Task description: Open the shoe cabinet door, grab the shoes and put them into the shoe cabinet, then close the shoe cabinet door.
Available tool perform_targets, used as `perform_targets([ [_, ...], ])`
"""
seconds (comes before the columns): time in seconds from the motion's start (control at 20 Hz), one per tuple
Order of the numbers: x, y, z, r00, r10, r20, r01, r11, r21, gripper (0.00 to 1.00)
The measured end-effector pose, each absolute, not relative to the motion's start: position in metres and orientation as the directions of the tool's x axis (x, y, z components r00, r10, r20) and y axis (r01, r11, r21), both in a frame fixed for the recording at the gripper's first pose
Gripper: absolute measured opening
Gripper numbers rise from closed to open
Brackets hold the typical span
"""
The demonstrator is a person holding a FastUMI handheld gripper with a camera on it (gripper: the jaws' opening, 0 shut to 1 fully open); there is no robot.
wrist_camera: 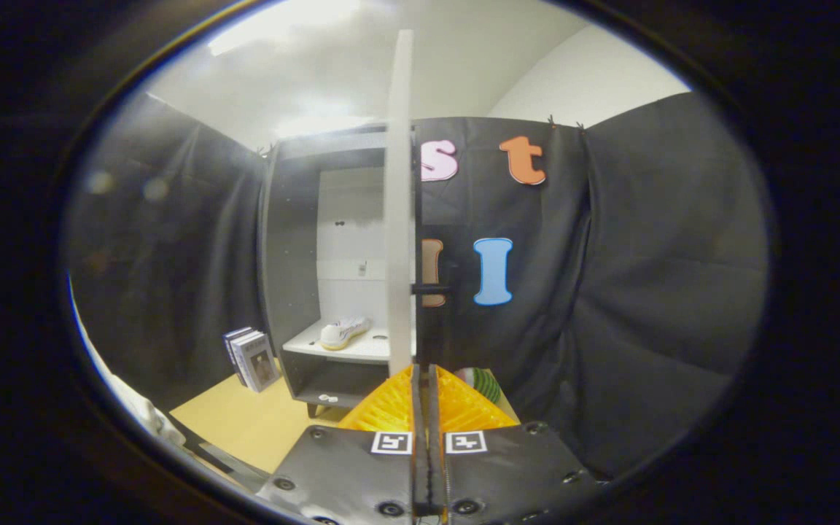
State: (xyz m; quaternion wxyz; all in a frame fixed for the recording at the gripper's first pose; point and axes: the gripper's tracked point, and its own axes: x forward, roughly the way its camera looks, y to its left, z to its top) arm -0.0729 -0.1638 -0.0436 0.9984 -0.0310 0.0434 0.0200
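The dark shoe cabinet [290, 240] stands ahead with its door [398, 219] swung out toward me, so I see the door edge-on as a tall white strip. A small black handle [431, 289] sticks out of its right face. Inside, a white shoe [343, 332] lies on the white shelf [362, 350]. My gripper [424, 372] is shut, its orange fingers [391, 408] pressed together right at the door's lower edge. Whether they touch the door I cannot tell.
Several books [252, 357] lean upright on the yellow surface [245, 423] left of the cabinet. A small white item [329, 398] lies on the cabinet's bottom shelf. A green-striped object [485, 383] peeks out beyond the right finger. White cloth [135, 408] lies at far left.
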Motion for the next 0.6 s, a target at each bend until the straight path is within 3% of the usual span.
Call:
perform_targets([
  [0.3,-0.077,-0.076,-0.088,0.974,0.178,-0.14,-0.182,0.983,-0.02,0.02],
  [0.45,-0.064,-0.039,-0.127,0.96,0.194,-0.201,-0.195,0.981,0.019,0.03],
  [0.6,-0.06,0.001,-0.177,0.94,0.194,-0.28,-0.183,0.981,0.064,0.13],
])
